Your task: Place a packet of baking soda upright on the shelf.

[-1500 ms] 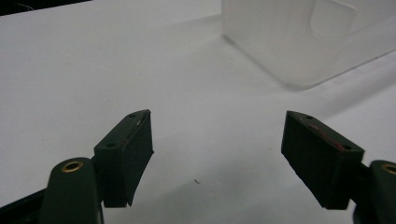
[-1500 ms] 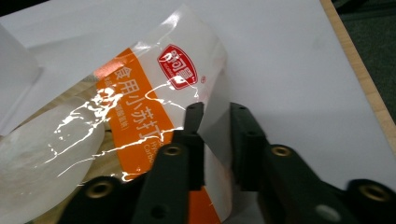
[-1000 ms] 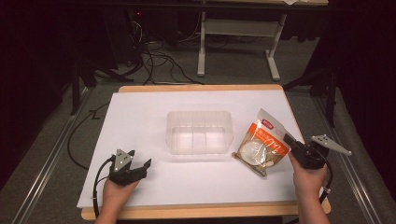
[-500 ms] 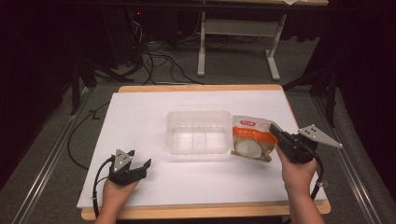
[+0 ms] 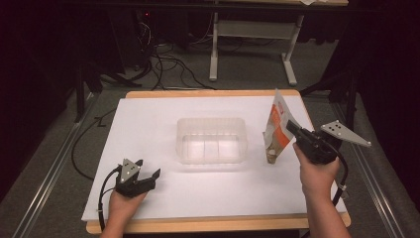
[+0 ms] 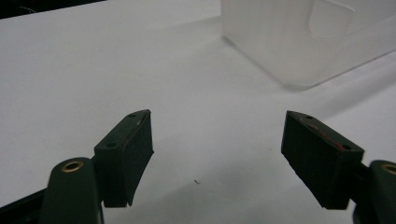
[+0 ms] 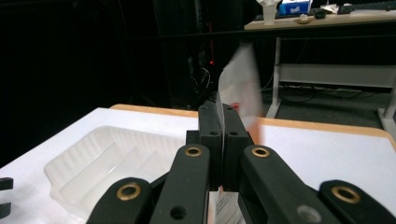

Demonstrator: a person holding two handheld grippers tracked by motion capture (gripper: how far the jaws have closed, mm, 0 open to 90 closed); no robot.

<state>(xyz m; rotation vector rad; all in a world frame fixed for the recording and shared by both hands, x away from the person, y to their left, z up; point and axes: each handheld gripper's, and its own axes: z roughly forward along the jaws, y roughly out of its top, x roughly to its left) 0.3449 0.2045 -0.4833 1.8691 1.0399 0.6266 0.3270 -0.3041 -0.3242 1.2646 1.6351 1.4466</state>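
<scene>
Currently the right tool (image 5: 291, 127) is clamped on the edge of a snack packet (image 5: 276, 130), with both pads pressed flat against the thin film. In the right gripper view the packet (image 7: 240, 84) rises on edge from between the closed jaws, blurred at its top. In the high view it hangs upright and slightly tilted, lifted clear of the bench (image 5: 148, 129), over the right-hand part of the white surface. Its printed face is orange and white with a red patch near the top corner.

A clear plastic tray (image 5: 212, 141) sits near the centre of the bench, just to the left of the packet and not touching it. Ribs divide its floor into compartments; their contents cannot be determined. In the right gripper view the tray (image 7: 107, 158) lies below and to the left of the jaws.

The left tool (image 5: 147, 174) rests near the front left corner of the bench, held by the person's left hand (image 5: 124, 203). Its jaws stand wide apart with nothing between them. In the left gripper view the bare white surface lies between the pads (image 6: 128, 156), and a corner of the tray (image 6: 299, 42) appears ahead to the upper right, well apart from the tool.
</scene>
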